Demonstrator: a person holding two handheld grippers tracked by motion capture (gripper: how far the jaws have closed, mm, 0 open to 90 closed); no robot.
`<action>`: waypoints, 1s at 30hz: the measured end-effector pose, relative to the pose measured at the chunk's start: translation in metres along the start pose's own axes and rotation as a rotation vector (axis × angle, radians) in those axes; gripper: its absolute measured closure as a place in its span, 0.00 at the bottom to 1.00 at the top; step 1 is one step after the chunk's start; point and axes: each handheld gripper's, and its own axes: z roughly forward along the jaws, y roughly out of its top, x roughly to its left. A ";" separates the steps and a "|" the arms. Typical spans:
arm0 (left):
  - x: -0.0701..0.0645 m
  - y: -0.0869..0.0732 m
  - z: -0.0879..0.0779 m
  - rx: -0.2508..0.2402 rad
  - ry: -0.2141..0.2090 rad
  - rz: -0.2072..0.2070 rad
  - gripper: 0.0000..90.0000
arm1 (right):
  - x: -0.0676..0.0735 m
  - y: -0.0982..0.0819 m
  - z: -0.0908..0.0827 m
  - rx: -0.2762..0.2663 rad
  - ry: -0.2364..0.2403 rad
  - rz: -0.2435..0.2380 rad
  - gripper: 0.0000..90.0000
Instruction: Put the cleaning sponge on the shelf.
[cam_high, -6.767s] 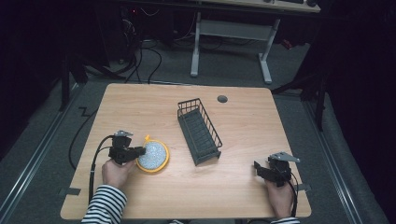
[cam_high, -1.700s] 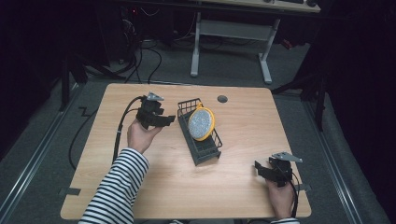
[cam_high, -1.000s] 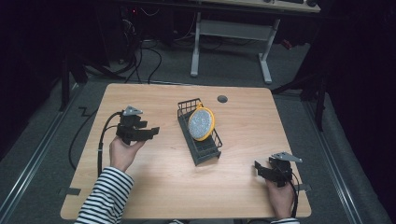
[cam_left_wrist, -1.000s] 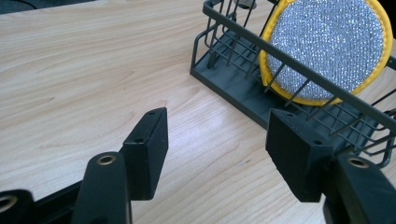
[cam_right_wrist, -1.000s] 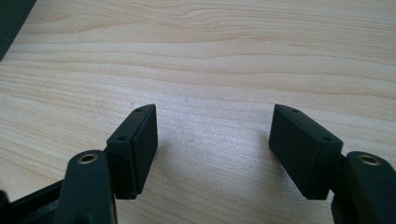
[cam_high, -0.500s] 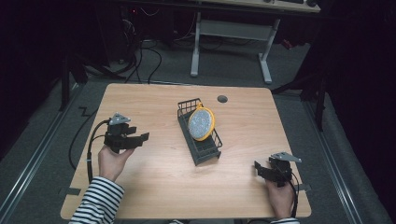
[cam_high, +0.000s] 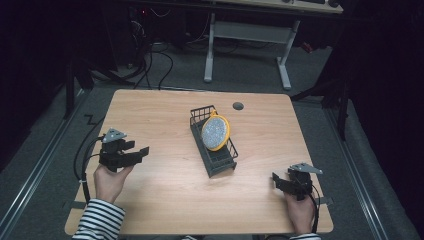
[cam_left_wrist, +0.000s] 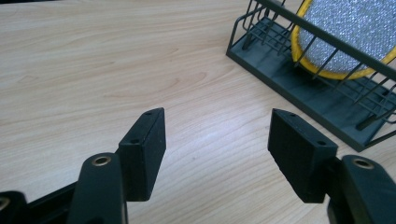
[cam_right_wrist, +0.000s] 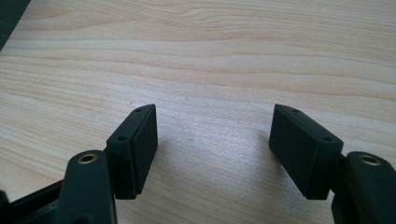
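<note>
1. Yellow-rimmed plate (cam_high: 216, 132) stands on edge in the wire dish rack (cam_high: 220, 161), propped by its bars, ahead of the left gripper (cam_high: 141, 152) fingers.
2. Both grippers' fingers gape empty over the counter (cam_high: 165, 200); right gripper (cam_high: 276, 181) rests idle.

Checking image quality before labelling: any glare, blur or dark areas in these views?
High view: table evenly lit, floor and room around it nearly black, slightly soft. Left gripper view: left gripper pads sharp, rack and plate mildly soft, pale sheen on the wood. Right gripper view: right gripper sharp, soft shadows under its pads, bright patch between.
</note>
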 end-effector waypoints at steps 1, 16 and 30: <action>0.001 -0.002 -0.001 -0.001 0.001 -0.004 0.42 | 0.000 0.000 0.000 0.001 -0.001 0.001 0.36; 0.011 -0.028 -0.006 -0.013 0.013 -0.072 0.40 | 0.001 0.000 0.000 0.002 -0.002 -0.005 0.36; 0.015 -0.053 0.000 0.003 0.026 -0.119 0.40 | 0.001 0.000 0.000 0.002 -0.004 -0.007 0.36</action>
